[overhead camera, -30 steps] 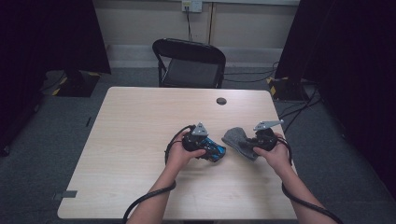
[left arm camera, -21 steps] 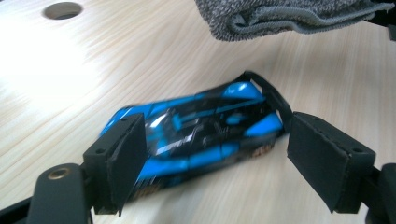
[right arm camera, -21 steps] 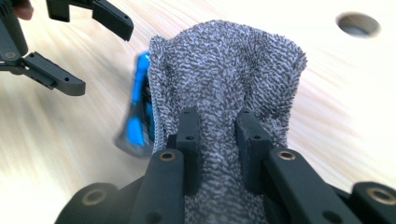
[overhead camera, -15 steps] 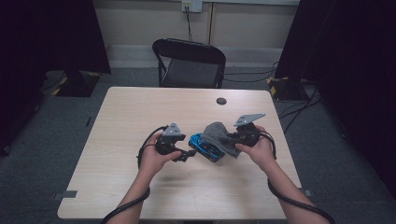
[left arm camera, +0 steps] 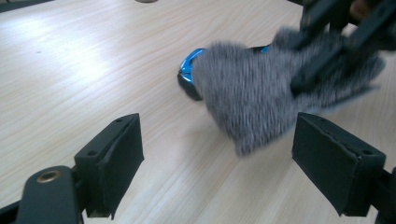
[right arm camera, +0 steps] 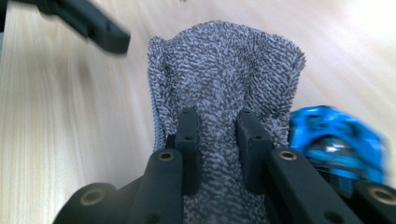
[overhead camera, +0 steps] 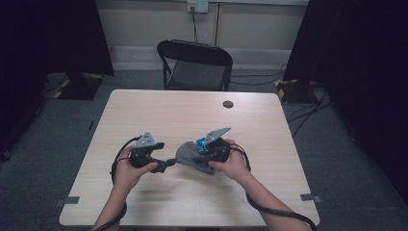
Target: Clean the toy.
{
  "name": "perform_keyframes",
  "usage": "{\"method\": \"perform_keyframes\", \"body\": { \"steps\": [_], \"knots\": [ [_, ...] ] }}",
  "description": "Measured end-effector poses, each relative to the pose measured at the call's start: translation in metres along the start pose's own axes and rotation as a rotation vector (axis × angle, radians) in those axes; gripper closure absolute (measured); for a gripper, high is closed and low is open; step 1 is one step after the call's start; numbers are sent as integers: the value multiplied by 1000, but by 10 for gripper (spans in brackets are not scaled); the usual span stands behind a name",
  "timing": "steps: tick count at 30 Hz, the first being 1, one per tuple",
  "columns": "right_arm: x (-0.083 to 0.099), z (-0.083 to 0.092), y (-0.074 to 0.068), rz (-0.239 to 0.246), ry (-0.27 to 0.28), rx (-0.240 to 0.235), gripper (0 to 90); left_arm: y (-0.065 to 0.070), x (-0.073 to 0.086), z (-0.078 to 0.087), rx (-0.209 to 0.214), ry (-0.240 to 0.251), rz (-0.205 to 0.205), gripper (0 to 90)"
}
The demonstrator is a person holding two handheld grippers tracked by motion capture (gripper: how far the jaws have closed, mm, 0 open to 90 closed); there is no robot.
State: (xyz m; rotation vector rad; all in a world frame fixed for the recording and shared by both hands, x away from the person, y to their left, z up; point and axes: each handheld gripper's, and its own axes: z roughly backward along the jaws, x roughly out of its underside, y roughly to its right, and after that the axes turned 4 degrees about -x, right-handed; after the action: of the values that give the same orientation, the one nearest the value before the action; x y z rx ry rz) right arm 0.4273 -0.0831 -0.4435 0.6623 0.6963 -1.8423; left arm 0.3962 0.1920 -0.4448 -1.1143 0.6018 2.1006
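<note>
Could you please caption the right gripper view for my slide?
Right hand-held gripper pinches a grey fuzzy cloth beside a blue toy car.

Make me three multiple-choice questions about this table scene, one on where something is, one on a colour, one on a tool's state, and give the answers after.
1. Where is the toy car?
A. on the chair
B. beside the grey cloth on the table
C. on the floor

2. What colour is the toy car?
A. red
B. yellow
C. blue

3. What is the state of the right tool?
A. shut on the grey cloth
B. open and holding nothing
C. shut on the toy car

Answers: 1 B, the high view shows the car against the cloth on the tabletop. 2 C, its body is bright blue in the right gripper view. 3 A, the jaws pinch the fuzzy cloth between them, while the left tool stands open.
</note>
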Motion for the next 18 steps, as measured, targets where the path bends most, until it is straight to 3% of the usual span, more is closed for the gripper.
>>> {"method": "perform_keyframes", "body": {
  "steps": [3, 6, 10, 15, 17, 18],
  "knots": [
    [2, -10, -3, 8, -25, -19, 734, 1, 3, 2, 9, 15, 0, 161],
    [3, -22, -7, 17, -43, -36, 732, 3, 5, -2, 33, 5, -22, 163],
    [2, -38, -13, 44, -52, -56, 694, 1, 13, -6, 46, -3, -21, 174],
    [1, -45, -17, 84, -73, -65, 502, -2, 21, -12, 83, -23, -30, 219],
    [1, -41, -16, 59, -64, -70, 423, -2, 22, -14, 85, -30, -30, 220],
    [1, -34, -15, 78, -68, -54, 393, -2, 21, -16, 92, -28, -32, 219]
  ]
}}
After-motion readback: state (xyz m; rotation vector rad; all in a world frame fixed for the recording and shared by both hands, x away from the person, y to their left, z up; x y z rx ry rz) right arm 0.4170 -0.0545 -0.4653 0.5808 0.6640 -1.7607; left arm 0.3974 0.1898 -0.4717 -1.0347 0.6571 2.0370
